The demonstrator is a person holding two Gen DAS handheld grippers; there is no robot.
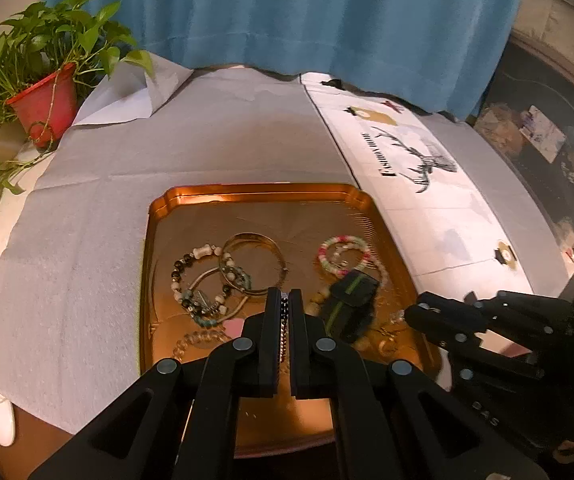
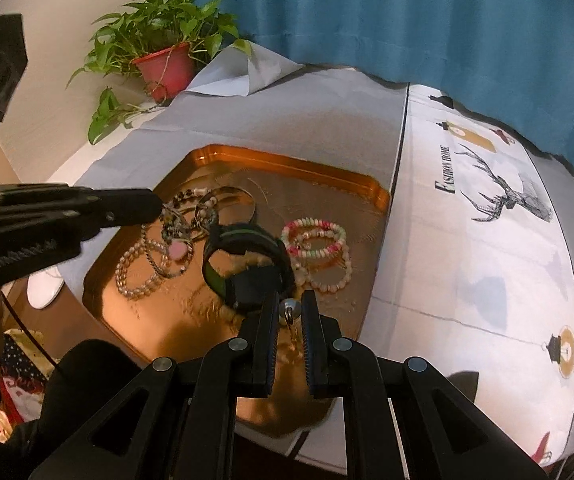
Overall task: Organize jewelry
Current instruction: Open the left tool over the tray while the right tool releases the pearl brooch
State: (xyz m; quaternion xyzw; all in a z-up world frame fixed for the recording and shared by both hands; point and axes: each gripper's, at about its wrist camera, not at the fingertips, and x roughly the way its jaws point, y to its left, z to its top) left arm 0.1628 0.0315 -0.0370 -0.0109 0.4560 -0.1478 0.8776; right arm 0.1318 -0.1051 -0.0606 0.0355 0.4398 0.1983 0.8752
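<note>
A copper tray [image 1: 255, 194] [image 2: 299, 164] holds several bracelets, a gold bangle [image 1: 253, 260] and a black watch with a green stripe [image 1: 351, 304] [image 2: 247, 264]. My left gripper [image 1: 285, 300] is shut on a dark beaded chain [image 1: 284, 332] above the tray's middle; in the right wrist view it [image 2: 155, 206] hovers over the dark bead bracelets [image 2: 185, 216]. My right gripper [image 2: 290, 308] is shut on a small silver earring [image 2: 290, 309] just in front of the watch; in the left wrist view it [image 1: 411, 314] sits at the tray's right edge.
A pink and green bead bracelet [image 1: 343, 254] [image 2: 315, 238] lies at the tray's right. A potted plant in a red pot [image 1: 45, 104] [image 2: 167, 66] stands at the back left. A white printed cloth [image 1: 427, 184] [image 2: 487, 240] covers the right side; blue curtain [image 1: 287, 12] behind.
</note>
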